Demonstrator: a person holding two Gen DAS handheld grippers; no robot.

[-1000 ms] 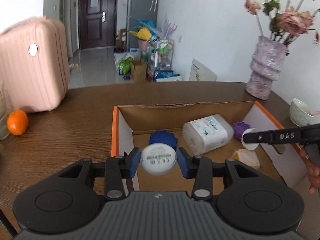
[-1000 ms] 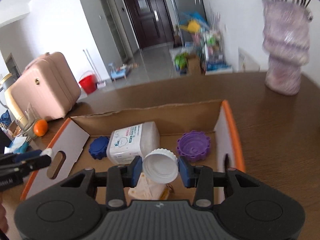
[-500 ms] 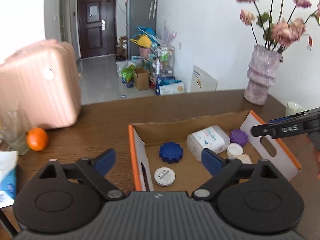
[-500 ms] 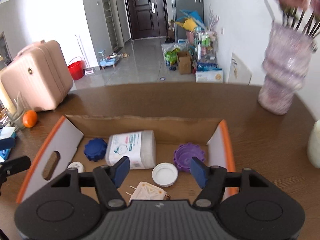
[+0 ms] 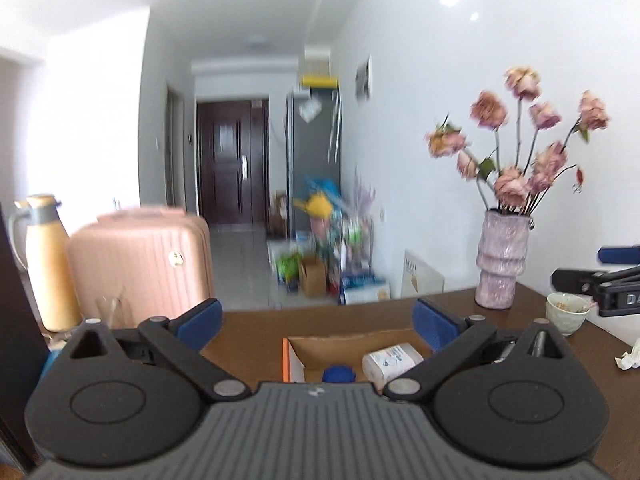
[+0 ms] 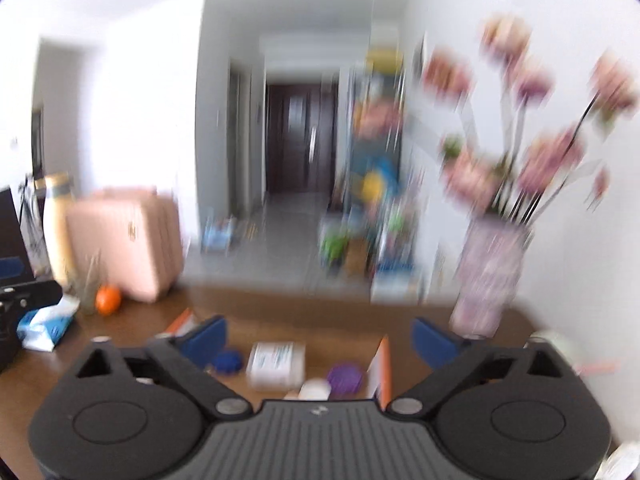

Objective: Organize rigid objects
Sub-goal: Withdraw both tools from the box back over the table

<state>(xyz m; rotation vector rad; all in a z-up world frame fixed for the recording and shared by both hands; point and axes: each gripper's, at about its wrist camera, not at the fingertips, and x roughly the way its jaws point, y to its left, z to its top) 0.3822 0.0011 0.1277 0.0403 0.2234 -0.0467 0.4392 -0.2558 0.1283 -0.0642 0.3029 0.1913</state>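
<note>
A cardboard box with orange edges sits on the brown table, low in both views. In it I see a blue lid, a white wipes pack, a purple lid and a white cap. The box, blue lid and wipes pack show blurred in the right wrist view. My left gripper is open and empty, raised above and behind the box. My right gripper is open and empty, also raised.
A pink suitcase, a yellow thermos and a glass stand at the left. A vase of flowers and a small bowl stand at the right. An orange and a tissue pack lie at the left.
Both grippers let go of their caps into the box, opened wide, then lifted up and back. The box now sits low and small in both views.
</note>
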